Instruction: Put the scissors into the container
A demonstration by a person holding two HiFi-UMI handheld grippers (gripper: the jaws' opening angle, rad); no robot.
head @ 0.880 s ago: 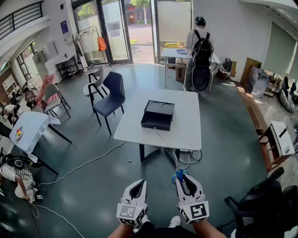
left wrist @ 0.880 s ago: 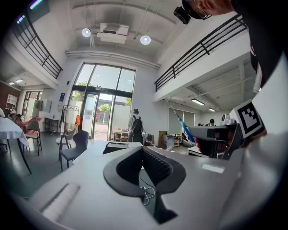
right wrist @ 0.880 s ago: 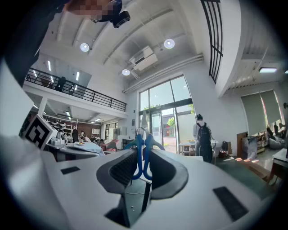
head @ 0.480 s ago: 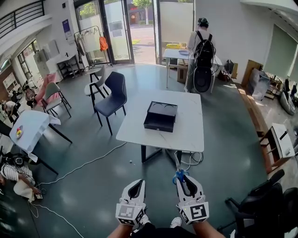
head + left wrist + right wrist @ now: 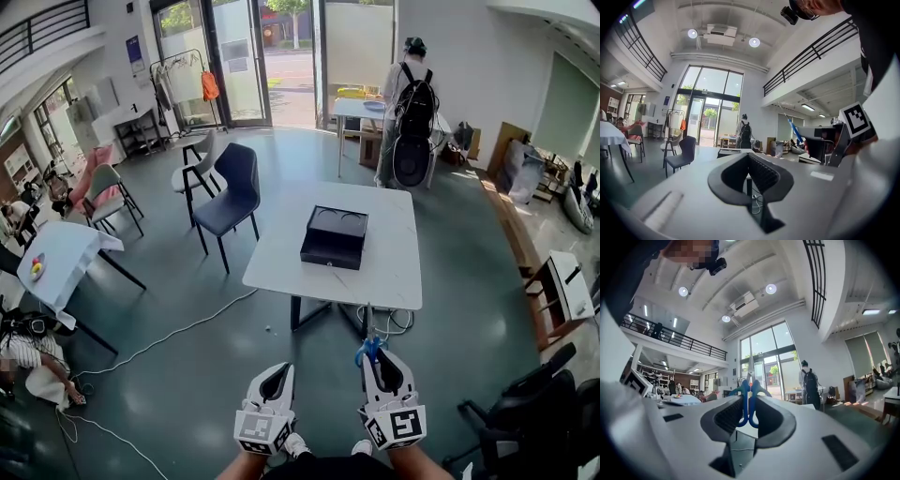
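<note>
Blue-handled scissors [image 5: 367,346] stand between the jaws of my right gripper [image 5: 376,357], blades pointing away from me toward the table. In the right gripper view the handles [image 5: 747,406] sit pinched between the pads of the gripper [image 5: 749,401]. My left gripper [image 5: 278,371] hangs beside it, shut and holding nothing [image 5: 752,161]. The black container [image 5: 336,236], a shallow box with two round hollows, lies on the white table [image 5: 375,272] well ahead of both grippers. Both are held low over the grey floor, short of the table's near edge.
A dark blue chair [image 5: 228,190] stands left of the table. Behind it, a person with a backpack [image 5: 411,98] faces a far table. A black office chair [image 5: 525,412] is at my lower right. Cables [image 5: 169,333] run across the floor, and a small white table [image 5: 56,262] is left.
The table and container have shifted slightly right and nearer in the head view. My right gripper with the scissors has moved a little right. The left gripper holds its place.
</note>
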